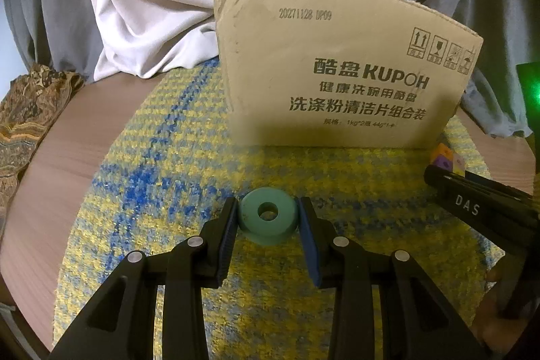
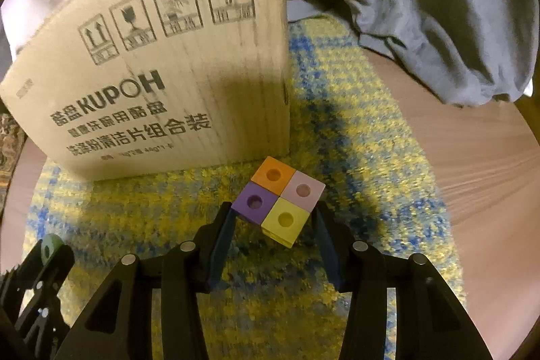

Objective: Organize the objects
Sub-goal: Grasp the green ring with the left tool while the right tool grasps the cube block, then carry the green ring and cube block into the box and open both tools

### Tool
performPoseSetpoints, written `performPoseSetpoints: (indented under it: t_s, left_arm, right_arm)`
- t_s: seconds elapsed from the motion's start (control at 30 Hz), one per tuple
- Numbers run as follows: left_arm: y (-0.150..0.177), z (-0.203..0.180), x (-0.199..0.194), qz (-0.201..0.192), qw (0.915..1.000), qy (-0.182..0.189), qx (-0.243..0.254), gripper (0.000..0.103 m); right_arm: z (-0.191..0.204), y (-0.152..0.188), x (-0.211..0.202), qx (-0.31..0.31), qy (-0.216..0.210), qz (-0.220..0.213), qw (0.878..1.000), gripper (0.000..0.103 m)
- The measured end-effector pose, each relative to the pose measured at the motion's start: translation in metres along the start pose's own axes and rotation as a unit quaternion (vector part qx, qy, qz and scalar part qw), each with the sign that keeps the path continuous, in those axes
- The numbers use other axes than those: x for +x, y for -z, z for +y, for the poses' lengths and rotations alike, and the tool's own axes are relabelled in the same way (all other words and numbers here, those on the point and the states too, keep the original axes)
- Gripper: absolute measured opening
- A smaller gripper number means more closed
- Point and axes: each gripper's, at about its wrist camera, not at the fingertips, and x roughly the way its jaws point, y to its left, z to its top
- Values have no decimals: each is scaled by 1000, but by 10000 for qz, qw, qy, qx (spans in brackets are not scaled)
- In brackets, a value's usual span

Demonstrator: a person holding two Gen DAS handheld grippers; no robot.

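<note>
My left gripper (image 1: 268, 208) is shut on a green ring-shaped block (image 1: 268, 218), held over the yellow and blue mat (image 1: 162, 177). My right gripper (image 2: 275, 208) stands around a square of cube blocks with holes on the mat: orange (image 2: 273, 177), pink (image 2: 303, 191), purple (image 2: 254, 204) and yellow (image 2: 286, 221). Its fingers sit at the purple and pink cubes' outer sides; whether they press them is unclear. The cubes also peek out at the right of the left wrist view (image 1: 447, 159). The green ring shows far left in the right wrist view (image 2: 50, 248).
A cardboard box (image 1: 337, 73) printed KUPOH stands upright on the mat behind both grippers; it also shows in the right wrist view (image 2: 152, 73). Grey and white cloth (image 1: 152, 5) lies behind it. A patterned cloth (image 1: 30, 110) lies at the left on the wooden table (image 1: 67, 137).
</note>
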Motion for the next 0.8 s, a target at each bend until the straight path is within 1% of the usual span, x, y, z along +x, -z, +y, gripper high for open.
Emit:
performPoseSetpoints:
  t_s: [0.4, 0.8]
  left_arm:
    - [-7, -3, -18, -230, 9997, 4, 41, 35]
    - [-38, -7, -56, -749, 9971, 33, 133, 35]
  right_arm:
    - [0, -4, -45, 50, -20, -452, 9990, 47]
    - [0, -23, -96, 3, -107, -975, 9952, 47]
